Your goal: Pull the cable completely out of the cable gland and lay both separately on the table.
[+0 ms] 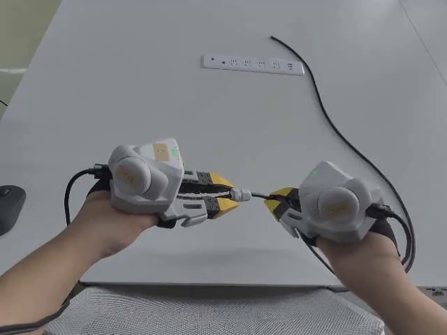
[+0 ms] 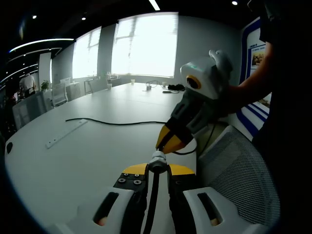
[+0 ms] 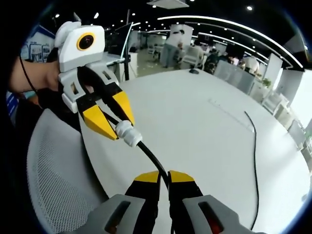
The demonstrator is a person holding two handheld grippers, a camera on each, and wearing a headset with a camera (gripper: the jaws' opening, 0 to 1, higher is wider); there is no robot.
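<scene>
Low in the middle of the head view the two claws meet nose to nose above the near edge of the white table [image 1: 140,91]. The left gripper [image 1: 222,196] is clamped on the small white gland [image 1: 241,195], which pokes out just past its yellow tips. In the left gripper view a thin black line runs back between its jaws, so the cable appears to pass right through the gland and out behind it. The right gripper [image 1: 277,202] is closed on the black cable [image 1: 259,197] just beside the gland, with a short bare run between the two sets of tips. Neither piece touches the table.

The gland looks light, hard and round, probably plastic, so it could roll or pop out of a loose pinch. A hold across its body, as here, seems the safe one. The cable is thin and limp, and its jacket likely grips well (rubbery, by the look of it). It will bend rather than push, so it wants a straight pull along the gland's axis from a hold close to the gland's mouth. The seal inside probably squeezes the jacket, so some drag is likely. I cannot tell whether the left jaws also pinch the tail behind the gland, and if they do, the pull will stall.

The power strip [image 1: 253,64] and a long black cord [image 1: 335,125] lie in the upper part of the frame, well apart from the grippers.
</scene>
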